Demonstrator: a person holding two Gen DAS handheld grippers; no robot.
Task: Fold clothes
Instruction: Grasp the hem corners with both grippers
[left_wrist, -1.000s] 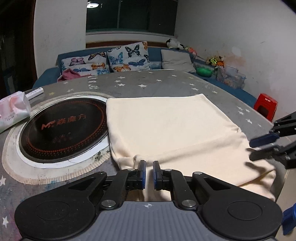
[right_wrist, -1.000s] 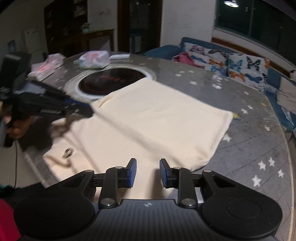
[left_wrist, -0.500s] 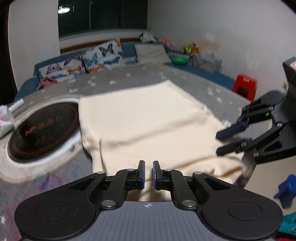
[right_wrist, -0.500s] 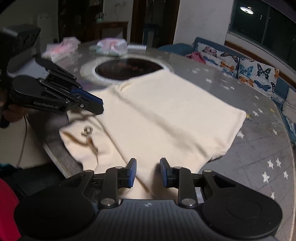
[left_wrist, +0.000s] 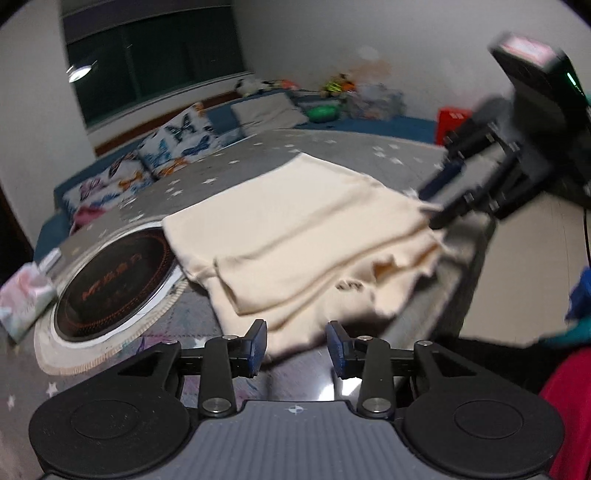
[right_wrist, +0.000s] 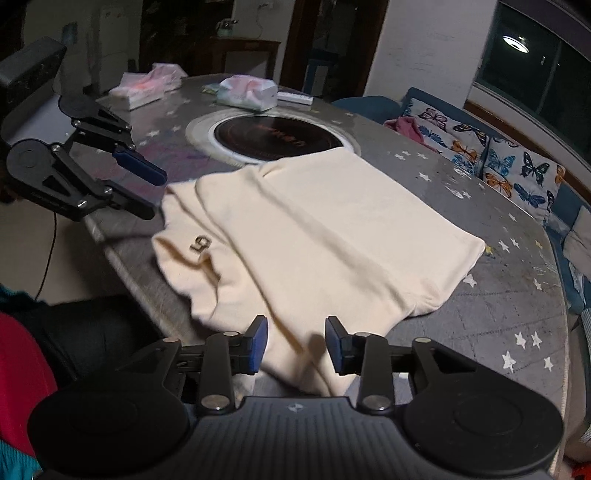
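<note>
Claws (left_wrist: 297, 345) newly apart, off garment (left_wrist: 295, 229)

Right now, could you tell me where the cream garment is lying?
In both wrist views the cream garment lies on the starred table, beside the round black cooktop.

both hand-held grippers, left (left_wrist: 297, 345) and right (right_wrist: 295, 345), are opening and have drawn back from the cream garment (right_wrist: 317, 229).

Home living room is indicated: blue sofa (right_wrist: 561, 206) with butterfly cushions (right_wrist: 517, 177), star-patterned tabletop (right_wrist: 509, 295) with built-in cooktop (right_wrist: 280, 136), tissue packs (right_wrist: 247, 92).
</note>
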